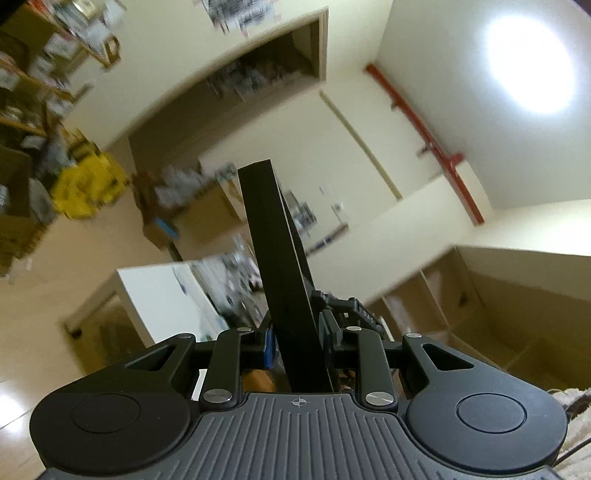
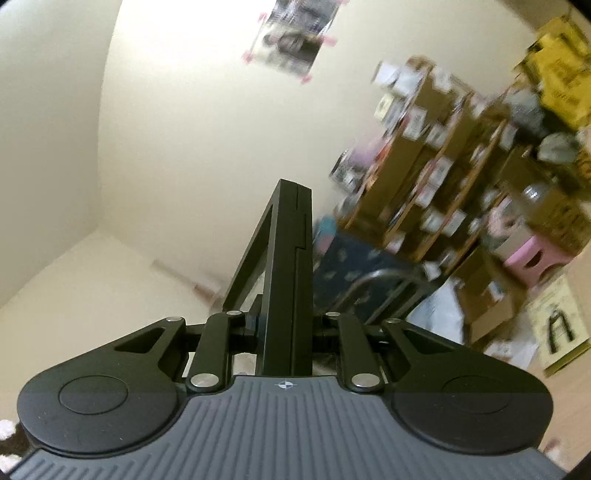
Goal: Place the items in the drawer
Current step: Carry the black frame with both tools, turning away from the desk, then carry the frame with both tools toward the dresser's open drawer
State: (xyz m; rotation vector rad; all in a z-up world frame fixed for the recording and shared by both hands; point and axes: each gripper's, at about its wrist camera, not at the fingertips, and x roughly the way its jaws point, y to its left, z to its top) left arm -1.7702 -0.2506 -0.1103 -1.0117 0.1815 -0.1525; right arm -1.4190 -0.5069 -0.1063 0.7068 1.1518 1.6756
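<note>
both cams tilted up at walls/ceiling, heavy motion blur.

containers: left wrist view shows an open cardboard box [image 1: 491, 314] at lower right w/ inner dividers, contents too blurred to tell. more cardboard boxes [image 1: 207, 210] mid-frame by the far wall, stuff on top unreadable. yellow box [image 1: 85, 184] at left among wooden shelves [image 1: 33, 85] crammed w/ small packages. white table [image 1: 162, 299] below centre, clutter on its far end. right wrist view: wooden shelving [image 2: 443, 166] stacked w/ small boxes, yellow box [image 2: 561, 85] top right, pink stool [image 2: 539, 258], dark patterned box [image 2: 354, 266] just behind a metal cart handle [image 2: 376, 284].

edges/room: red pipe [image 1: 424, 136] runs along wall–ceiling line, ceiling light [image 1: 528, 62] glaring. poster [image 2: 295, 33] taped on the bare wall. open air ahead of both tools.

tool: left gripper [image 1: 295, 258] fingers pressed together, no gap, nothing seen between. right gripper [image 2: 288, 258] likewise closed flat, fingers touching, nothing held.

drawer and items: not in either view, can't place them relative to the tools.
</note>
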